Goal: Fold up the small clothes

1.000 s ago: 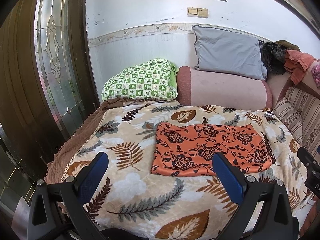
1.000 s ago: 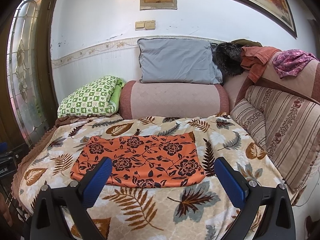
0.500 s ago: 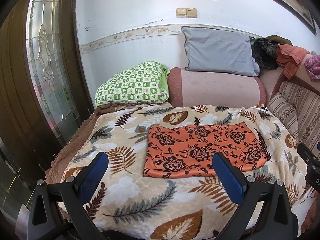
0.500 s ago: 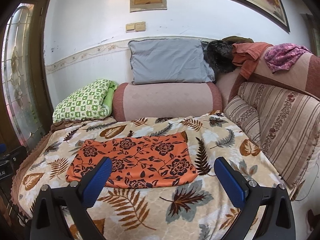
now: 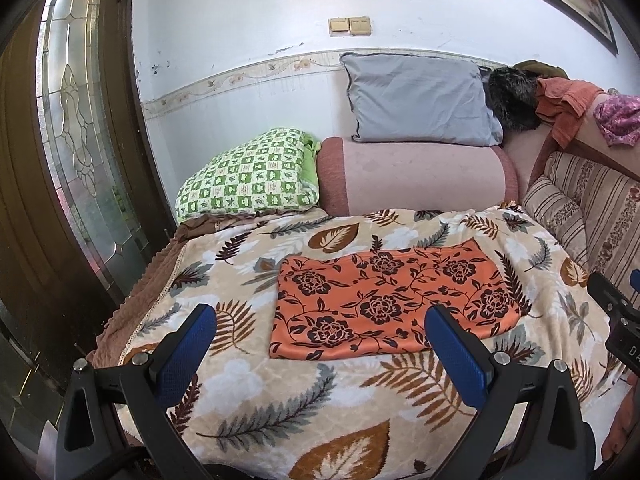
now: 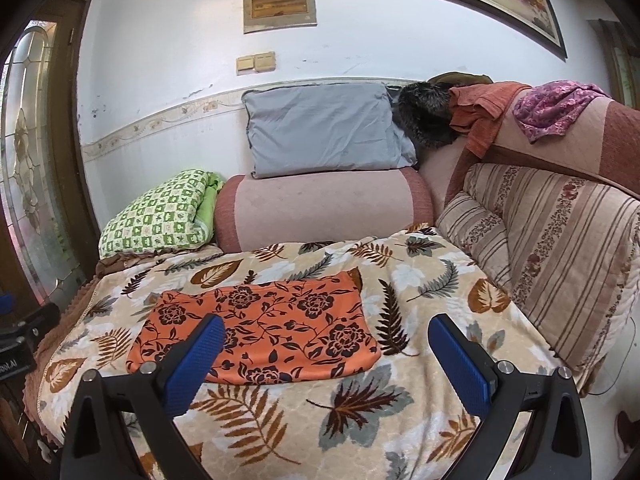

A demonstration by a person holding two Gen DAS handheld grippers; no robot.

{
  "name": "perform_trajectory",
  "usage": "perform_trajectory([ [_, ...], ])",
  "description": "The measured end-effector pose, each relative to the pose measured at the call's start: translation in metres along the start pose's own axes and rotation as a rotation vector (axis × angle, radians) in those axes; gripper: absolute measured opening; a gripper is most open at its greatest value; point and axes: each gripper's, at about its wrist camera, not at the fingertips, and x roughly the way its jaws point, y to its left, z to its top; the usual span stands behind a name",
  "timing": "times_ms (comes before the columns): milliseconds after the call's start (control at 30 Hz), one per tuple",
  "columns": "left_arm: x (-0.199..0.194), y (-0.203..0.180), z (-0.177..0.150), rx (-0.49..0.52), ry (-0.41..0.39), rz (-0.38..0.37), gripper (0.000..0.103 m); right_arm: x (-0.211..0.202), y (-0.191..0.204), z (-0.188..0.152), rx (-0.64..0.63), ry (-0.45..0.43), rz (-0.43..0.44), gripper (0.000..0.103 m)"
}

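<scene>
While both tools hover above the near edge of the bed, nothing is held. Left gripper (image 5: 320, 344): blue pads spread wide, empty, above the leaf-print blanket (image 5: 280, 408). Right gripper (image 6: 326, 354): likewise spread wide and empty; its left pad overlaps the near edge of the garment in view, contact cannot be told.

Orange floral garment (image 5: 390, 302) — folded into a flat rectangle, long side running left to right — lies on the blanket near mid-bed, edges fairly even, lower left corner slightly lifted. Same garment in the right wrist view (image 6: 260, 332), lying left of centre.

Behind it: pink bolster (image 6: 324, 208) across the head of the bed, grey pillow (image 6: 324, 128) resting on top against the wall, green checked pillow (image 5: 250, 176) just beside the bolster on the left. Striped cushions (image 6: 560, 248) along the right side. Glass-panelled door (image 5: 76, 140) at the left.
</scene>
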Motion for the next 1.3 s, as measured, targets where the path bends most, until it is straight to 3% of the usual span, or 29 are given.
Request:
perform_trajectory([
  [433, 0.004, 0.017, -0.003, -0.040, 0.004, 0.012, 0.103, 0.002, 0.024, 0.000, -0.043, -0.001, 0.019, 0.103],
  [1100, -0.005, 0.009, -0.002, -0.021, -0.005, 0.002, 0.103, -0.001, 0.008, -0.003, -0.010, 0.004, 0.002, 0.103],
  [1300, -0.013, -0.008, 0.008, 0.044, -0.009, 0.021, 0.103, -0.004, -0.004, -0.013, 0.034, 0.005, -0.007, 0.103],
])
